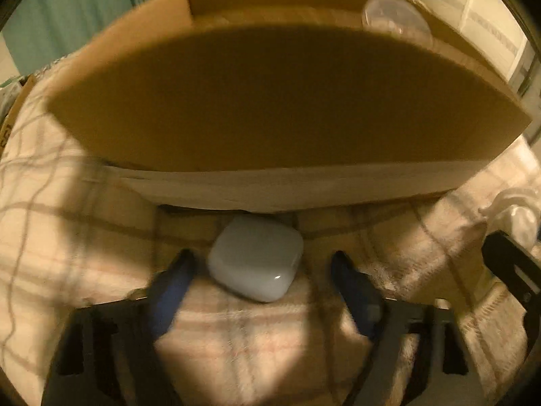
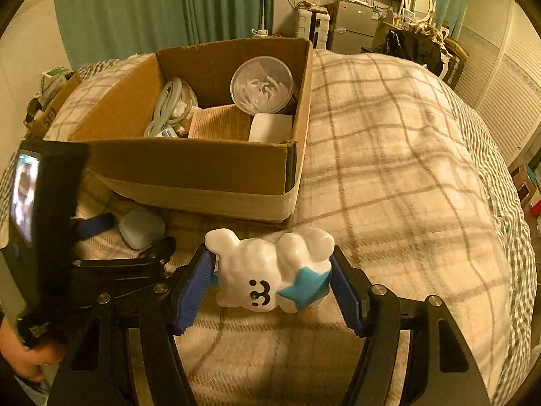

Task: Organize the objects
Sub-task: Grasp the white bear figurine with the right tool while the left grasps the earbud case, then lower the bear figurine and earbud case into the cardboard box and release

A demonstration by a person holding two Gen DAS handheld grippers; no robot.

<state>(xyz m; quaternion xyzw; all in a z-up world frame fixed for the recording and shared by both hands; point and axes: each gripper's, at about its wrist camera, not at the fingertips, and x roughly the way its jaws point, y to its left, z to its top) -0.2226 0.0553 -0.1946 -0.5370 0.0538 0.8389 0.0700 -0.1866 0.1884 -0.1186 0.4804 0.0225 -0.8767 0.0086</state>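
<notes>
Cardboard box (image 2: 189,165) w/ items, plaid blanket (image 2: 389,176), green curtains (image 2: 135,6)

A pale rounded case (image 1: 256,257) lies on a plaid blanket (image 1: 84,237), just below a cardboard box (image 1: 270,101), between the left gripper's (image 1: 263,257) open blue fingers (image 1: 175,284).

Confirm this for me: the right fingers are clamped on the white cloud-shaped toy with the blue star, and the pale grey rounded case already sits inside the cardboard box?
Not quite. The pale grey rounded case lies on the plaid blanket outside the cardboard box, as the left wrist view shows. The rest stands.
</notes>
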